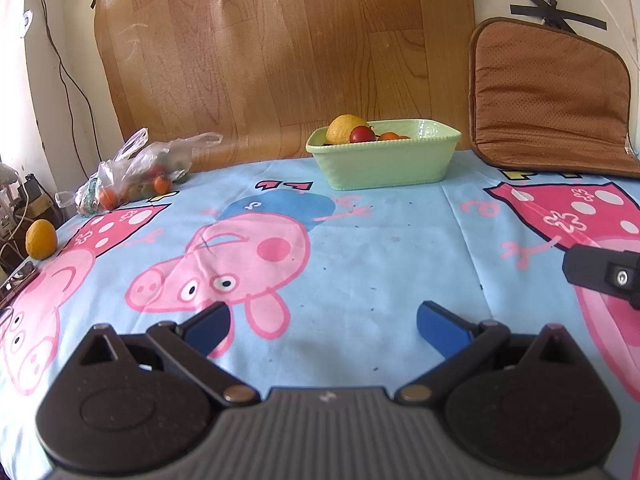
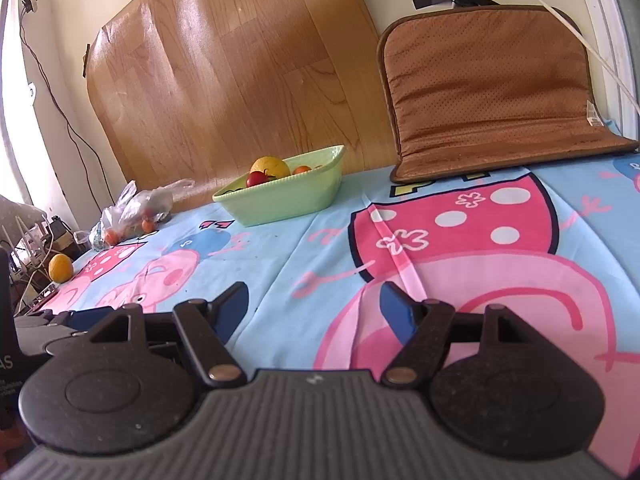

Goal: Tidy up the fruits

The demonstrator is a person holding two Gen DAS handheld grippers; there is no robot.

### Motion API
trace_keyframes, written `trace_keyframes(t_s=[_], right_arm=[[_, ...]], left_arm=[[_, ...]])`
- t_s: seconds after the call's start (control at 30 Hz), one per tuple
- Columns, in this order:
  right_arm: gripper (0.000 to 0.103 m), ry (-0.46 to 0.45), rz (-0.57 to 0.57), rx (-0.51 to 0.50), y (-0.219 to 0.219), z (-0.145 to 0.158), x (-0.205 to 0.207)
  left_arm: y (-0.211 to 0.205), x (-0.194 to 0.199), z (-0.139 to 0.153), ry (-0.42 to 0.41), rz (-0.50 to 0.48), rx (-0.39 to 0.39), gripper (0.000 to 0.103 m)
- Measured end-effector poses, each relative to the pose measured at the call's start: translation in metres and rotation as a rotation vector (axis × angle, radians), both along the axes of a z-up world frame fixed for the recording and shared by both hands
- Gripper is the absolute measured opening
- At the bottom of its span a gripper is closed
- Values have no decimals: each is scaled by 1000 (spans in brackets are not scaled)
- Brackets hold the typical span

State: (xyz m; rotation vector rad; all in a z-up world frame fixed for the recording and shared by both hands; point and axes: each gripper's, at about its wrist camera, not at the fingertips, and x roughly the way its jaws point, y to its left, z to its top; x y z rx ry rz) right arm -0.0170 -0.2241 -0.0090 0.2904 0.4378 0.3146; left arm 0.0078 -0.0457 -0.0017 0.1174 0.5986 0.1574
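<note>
Overall, a table draped in a pale-blue cartoon-pig cloth [image 1: 360, 240], creased and flecked with dark specks. Behind it, a wood-grain sheet [image 1: 280, 52] leaning on a cream wall; brown cushion [image 1: 548, 100] propped at the far right corner, black tape cross [image 1: 556, 12] and white cable above. Green dish [image 1: 384, 160] at the far edge, centre, holding a lemon [image 1: 345, 127], a red tomato [image 1: 362, 134] and small orange fruit. Plastic bag [image 1: 136, 172] of small fruit far left, near the wall. Loose orange [image 1: 41, 239] alone at the left edge, well apart from the dish. Clutter and wires beyond that edge. Left gripper [image 1: 322, 326] low over the cloth, fingers apart, nothing between. Right gripper [image 2: 314, 310] likewise: fingers apart, holding nothing.
</note>
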Motion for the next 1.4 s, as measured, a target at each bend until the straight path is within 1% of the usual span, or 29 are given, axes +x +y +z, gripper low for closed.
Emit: trace_keyframes(t_s=[0.87, 1.13, 1.4], right_arm=[[75, -12, 2, 8, -1, 0, -2], [75, -3, 5, 9, -2, 0, -2], [75, 16, 8, 20, -2, 0, 0]], left_arm=[[-1, 0, 0, 3, 10, 11, 103], [0, 2, -1, 15, -4, 1, 103], [0, -1, 0, -3, -21, -16, 103]])
